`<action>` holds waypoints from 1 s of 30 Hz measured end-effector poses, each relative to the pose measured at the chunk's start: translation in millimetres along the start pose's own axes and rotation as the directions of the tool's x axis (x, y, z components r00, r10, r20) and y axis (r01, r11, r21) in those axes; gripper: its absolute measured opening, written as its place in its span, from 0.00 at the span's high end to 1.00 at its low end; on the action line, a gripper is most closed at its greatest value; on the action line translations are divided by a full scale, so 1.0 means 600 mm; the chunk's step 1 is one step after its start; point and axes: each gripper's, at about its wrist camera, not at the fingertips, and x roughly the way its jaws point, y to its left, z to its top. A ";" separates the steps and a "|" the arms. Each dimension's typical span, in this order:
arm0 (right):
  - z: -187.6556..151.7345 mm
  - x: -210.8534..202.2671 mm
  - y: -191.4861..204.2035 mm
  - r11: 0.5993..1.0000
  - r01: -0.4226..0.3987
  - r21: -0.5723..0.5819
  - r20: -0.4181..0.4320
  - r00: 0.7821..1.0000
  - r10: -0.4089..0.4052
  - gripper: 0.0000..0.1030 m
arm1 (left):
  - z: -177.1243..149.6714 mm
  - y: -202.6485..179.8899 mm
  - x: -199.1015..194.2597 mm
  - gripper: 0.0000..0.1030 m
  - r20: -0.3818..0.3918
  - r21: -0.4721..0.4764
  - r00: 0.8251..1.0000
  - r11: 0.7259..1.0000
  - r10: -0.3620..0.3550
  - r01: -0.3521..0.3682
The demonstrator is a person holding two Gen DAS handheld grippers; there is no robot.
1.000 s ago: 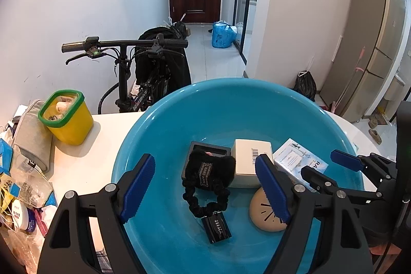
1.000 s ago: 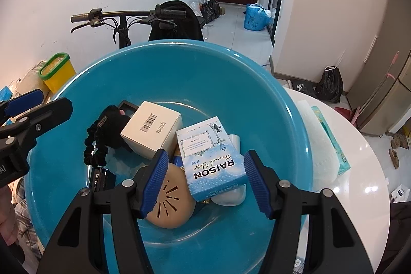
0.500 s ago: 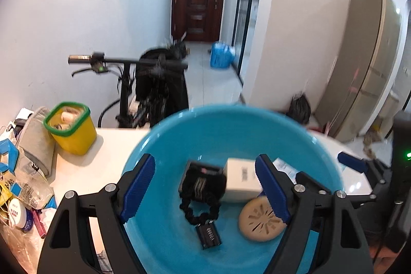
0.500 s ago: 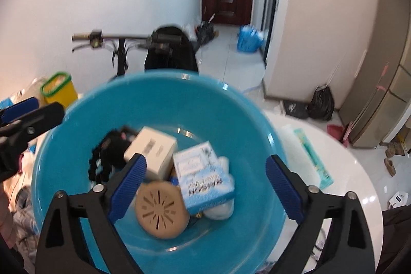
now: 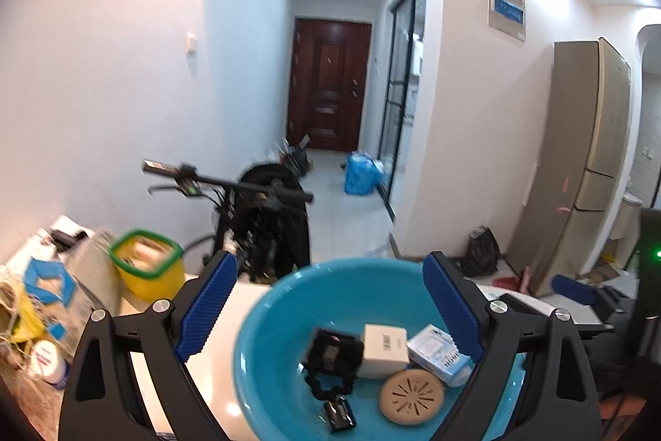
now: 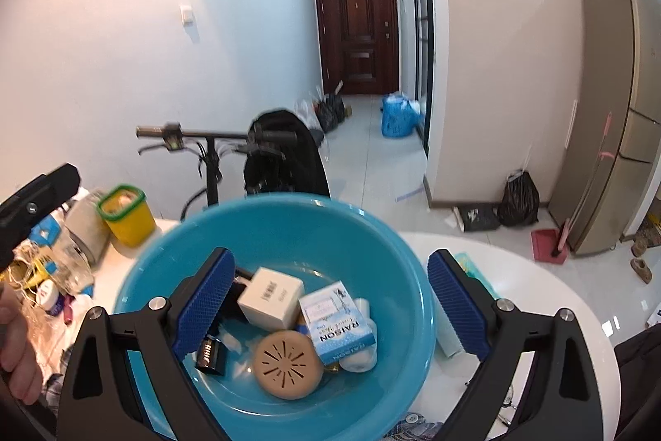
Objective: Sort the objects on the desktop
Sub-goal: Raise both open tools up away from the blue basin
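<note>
Right now the left tool [image 5: 330, 311] is opening with nothing between its pads, and the right tool [image 6: 330, 300] stands wide and empty above the blue basin [image 6: 289, 218] on the white worktop [image 6: 537, 275]. Inside lie a white box [image 6: 270, 298], a RAISON packet [image 6: 336, 321] and a tan disc [image 6: 287, 364].

Both the left gripper [image 5: 328, 306] and the right gripper [image 6: 330, 300] are black angular frames with triangular cut-outs, silver round screw heads at the finger pivots, and long fingers [image 6: 204, 302] faced with blue cross-hatched pads; a bare hand [image 6: 14, 346] shows at the frame edge.
</note>
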 end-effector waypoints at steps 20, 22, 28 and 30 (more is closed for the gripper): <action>0.021 -0.208 0.013 0.999 0.029 0.017 0.360 0.933 -0.033 0.01 | 0.036 0.009 -0.161 0.00 0.205 -0.017 0.979 1.000 -0.021 0.025; 0.019 -0.228 0.018 0.998 0.059 0.013 0.400 0.915 -0.060 0.01 | 0.038 0.013 -0.179 0.00 0.224 -0.034 0.974 0.998 -0.035 0.044; 0.008 -0.296 0.031 0.996 0.084 -0.007 0.509 0.858 -0.069 0.01 | 0.045 0.018 -0.235 0.00 0.250 -0.019 0.968 0.999 -0.026 0.031; 0.003 -0.315 0.034 0.998 0.065 -0.011 0.532 0.845 -0.049 0.01 | 0.044 0.021 -0.262 0.00 0.292 -0.013 0.956 0.999 -0.034 0.039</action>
